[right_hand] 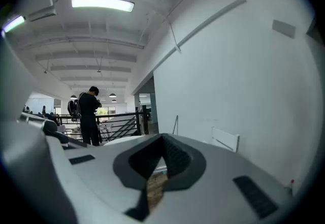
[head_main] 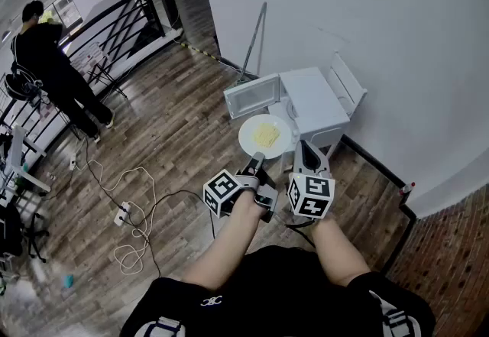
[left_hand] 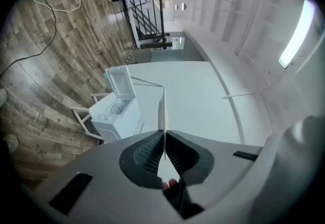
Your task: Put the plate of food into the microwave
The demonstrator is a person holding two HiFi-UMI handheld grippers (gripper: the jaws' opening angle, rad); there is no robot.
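Note:
A white plate (head_main: pixel 265 136) with a flat yellow piece of food (head_main: pixel 267 134) hangs in the air in front of the white microwave (head_main: pixel 309 102). The microwave's door (head_main: pixel 252 95) stands swung open to the left. My left gripper (head_main: pixel 256 162) is shut on the plate's near rim. In the left gripper view the plate (left_hand: pixel 162 108) shows edge-on between the pads of the left gripper (left_hand: pixel 163 134), with the microwave (left_hand: pixel 116 111) beyond it. My right gripper (head_main: pixel 304 146) is beside the plate's right side, shut and empty; in its own view the tips of the right gripper (right_hand: pixel 162 139) meet.
The microwave sits low by a white wall (head_main: pixel 367 14), a white rack (head_main: pixel 348 83) behind it and a mop handle (head_main: pixel 254 41) leaning nearby. Cables and a power strip (head_main: pixel 122 215) lie on the wood floor. A person in black (head_main: pixel 46 60) stands by a black railing (head_main: pixel 114 22).

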